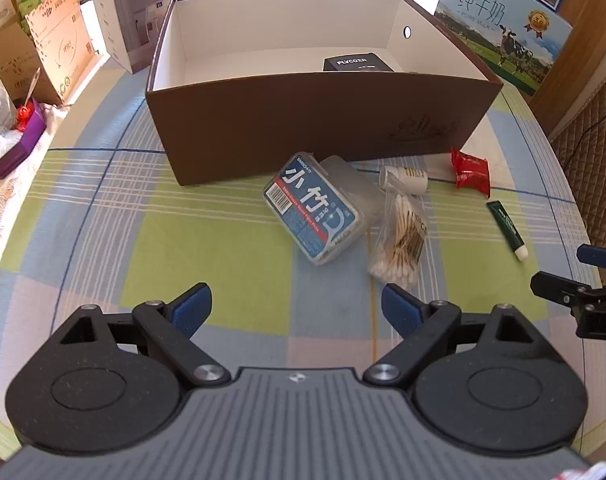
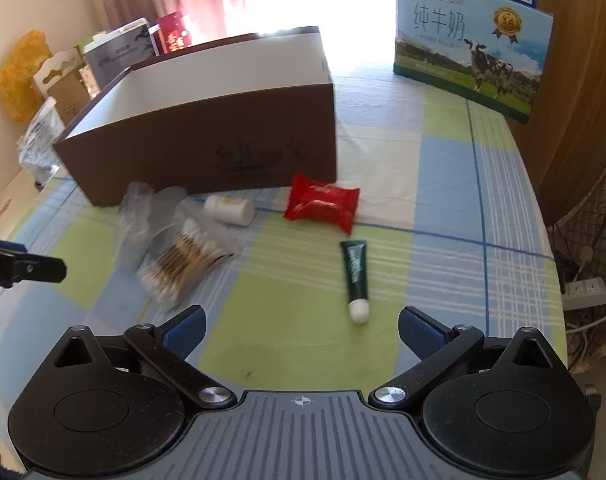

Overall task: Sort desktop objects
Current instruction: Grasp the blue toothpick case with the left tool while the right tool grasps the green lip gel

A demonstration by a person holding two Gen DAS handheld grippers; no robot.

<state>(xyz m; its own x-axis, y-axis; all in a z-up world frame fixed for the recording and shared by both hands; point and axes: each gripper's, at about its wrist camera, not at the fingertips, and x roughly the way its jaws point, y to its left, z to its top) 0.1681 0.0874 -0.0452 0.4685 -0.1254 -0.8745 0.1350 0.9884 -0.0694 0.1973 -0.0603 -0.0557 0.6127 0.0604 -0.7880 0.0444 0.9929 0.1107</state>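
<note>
Brown card forms the box point(image 1: 303, 128), open at the top and white inside, standing toward the far edge of the table point(image 1: 103, 220) on a checked cloth of green, blue and white. Inside it, against the far right wall, lies a black pack point(image 1: 353, 63) with white lettering.

Just before the box's near wall the loose things lie in a row. A clear floss case point(image 1: 319, 208) with a blue label rests tilted, one corner almost at the box. Touching its right side is a bag of cotton swabs point(image 1: 401, 236), and behind the bag a small white bottle point(image 1: 407, 178) lies on its side. A red packet point(image 1: 471, 174) sits near the box's right front corner. A dark green tube point(image 1: 507, 230) with a white cap lies nearer the table's right edge, cap pointing to the near edge.

Left gripper point(image 1: 297, 308) hovers over the near part of the table, its blue-padded fingers spread wide with nothing between them, aimed at the floss case. Right gripper point(image 2: 301, 330) is likewise spread and holds nothing; in its view the tube point(image 2: 355, 276) lies just ahead between its fingers, the packet point(image 2: 323, 208) beyond. The swabs point(image 2: 183, 260) and floss case are blurred there.

A milk carton point(image 1: 503, 28) stands at the far right corner, and cardboard boxes point(image 1: 55, 40) crowd the far left.
</note>
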